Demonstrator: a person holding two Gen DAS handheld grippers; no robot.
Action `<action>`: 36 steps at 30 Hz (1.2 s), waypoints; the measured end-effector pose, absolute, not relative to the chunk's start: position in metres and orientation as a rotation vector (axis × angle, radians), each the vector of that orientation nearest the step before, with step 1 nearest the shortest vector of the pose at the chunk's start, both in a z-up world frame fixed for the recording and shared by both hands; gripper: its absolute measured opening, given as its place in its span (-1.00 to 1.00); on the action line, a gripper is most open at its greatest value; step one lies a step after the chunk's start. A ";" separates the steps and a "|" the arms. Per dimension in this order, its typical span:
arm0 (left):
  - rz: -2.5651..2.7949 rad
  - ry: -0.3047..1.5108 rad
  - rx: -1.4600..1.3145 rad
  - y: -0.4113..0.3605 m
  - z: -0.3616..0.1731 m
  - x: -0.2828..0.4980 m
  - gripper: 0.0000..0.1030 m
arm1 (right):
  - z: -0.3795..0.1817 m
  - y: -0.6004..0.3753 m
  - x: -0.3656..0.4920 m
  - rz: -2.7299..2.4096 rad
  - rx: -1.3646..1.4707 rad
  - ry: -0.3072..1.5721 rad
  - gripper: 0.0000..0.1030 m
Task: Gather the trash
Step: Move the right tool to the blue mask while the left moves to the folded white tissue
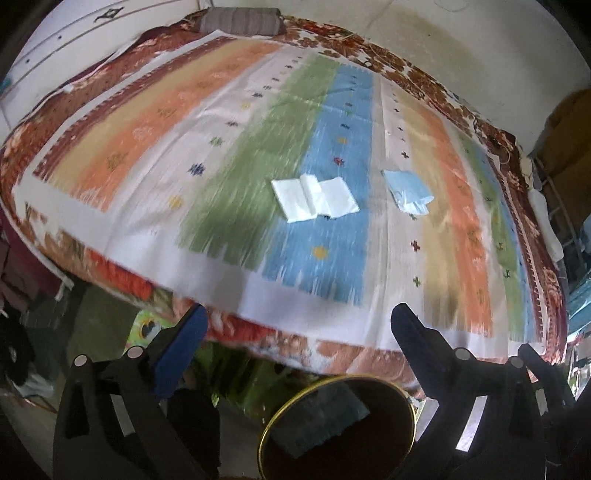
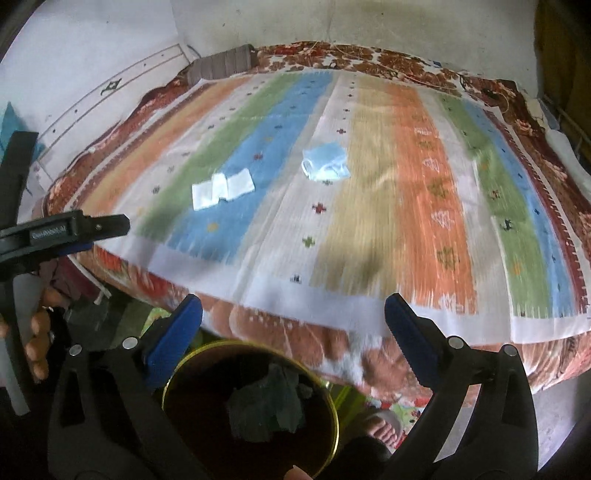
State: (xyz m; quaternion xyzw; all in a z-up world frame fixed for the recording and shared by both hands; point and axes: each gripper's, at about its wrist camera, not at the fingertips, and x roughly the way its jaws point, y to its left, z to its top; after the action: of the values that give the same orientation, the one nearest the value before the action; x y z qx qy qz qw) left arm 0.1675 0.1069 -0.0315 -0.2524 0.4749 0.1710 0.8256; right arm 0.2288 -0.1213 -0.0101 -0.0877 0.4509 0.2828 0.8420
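A white folded paper (image 1: 316,197) (image 2: 222,189) and a crumpled light-blue piece (image 1: 408,192) (image 2: 325,162) lie on the striped bed cover. A round dark bin with a gold rim (image 1: 271,424) (image 2: 334,410) stands on the floor at the bed's near edge, with grey-green crumpled trash inside (image 1: 317,417) (image 2: 271,402). My left gripper (image 1: 299,325) is open and empty above the bin. My right gripper (image 2: 293,310) is open and empty above the bin too. The left gripper also shows at the left of the right wrist view (image 2: 74,229).
The bed with the striped cover (image 1: 229,155) (image 2: 406,192) fills both views. A grey pillow (image 1: 240,20) (image 2: 221,62) lies at its far end by the wall. A bare foot (image 2: 384,428) stands on the floor right of the bin. Clutter (image 1: 576,221) sits at the right side.
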 end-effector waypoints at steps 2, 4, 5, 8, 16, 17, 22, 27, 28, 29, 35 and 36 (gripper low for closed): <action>0.357 1.011 -0.543 0.110 -0.032 0.176 0.89 | -0.008 -0.119 0.236 0.596 -0.174 0.948 0.83; 0.335 1.011 -0.563 0.113 -0.033 0.184 0.89 | -0.008 -0.116 0.242 0.595 -0.172 0.938 0.83; 0.320 1.011 -0.563 0.114 -0.033 0.188 0.89 | -0.007 -0.115 0.245 0.595 -0.171 0.933 0.83; 0.316 1.015 -0.523 0.118 -0.034 0.204 0.89 | -0.006 -0.111 0.260 0.601 -0.151 0.921 0.83; 0.313 1.060 -0.546 0.139 -0.052 0.234 0.89 | -0.015 -0.103 0.298 0.570 -0.150 0.924 0.83; 0.309 1.060 -0.541 0.139 -0.054 0.238 0.89 | -0.015 -0.102 0.300 0.569 -0.145 0.924 0.83; 0.303 1.057 -0.572 0.150 -0.064 0.252 0.89 | -0.018 -0.100 0.320 0.575 -0.078 0.940 0.83; 0.327 1.074 -0.573 0.159 -0.075 0.264 0.89 | -0.023 -0.094 0.339 0.561 -0.074 0.951 0.81; 0.322 1.069 -0.586 0.161 -0.077 0.267 0.89 | -0.024 -0.093 0.342 0.560 -0.069 0.955 0.81; 0.321 1.064 -0.600 0.163 -0.078 0.269 0.89 | -0.024 -0.091 0.344 0.561 -0.065 0.958 0.81; 0.336 1.072 -0.596 0.164 -0.089 0.283 0.86 | -0.030 -0.078 0.363 0.558 -0.080 0.959 0.79; 0.343 1.081 -0.584 0.163 -0.092 0.286 0.84 | -0.031 -0.077 0.366 0.554 -0.084 0.957 0.79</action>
State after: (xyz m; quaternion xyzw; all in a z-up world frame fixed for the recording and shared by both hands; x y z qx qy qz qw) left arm 0.2859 0.1625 -0.0916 -0.2727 0.5044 0.1602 0.8034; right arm 0.3659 -0.0775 -0.0309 -0.0398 0.4544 0.2631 0.8501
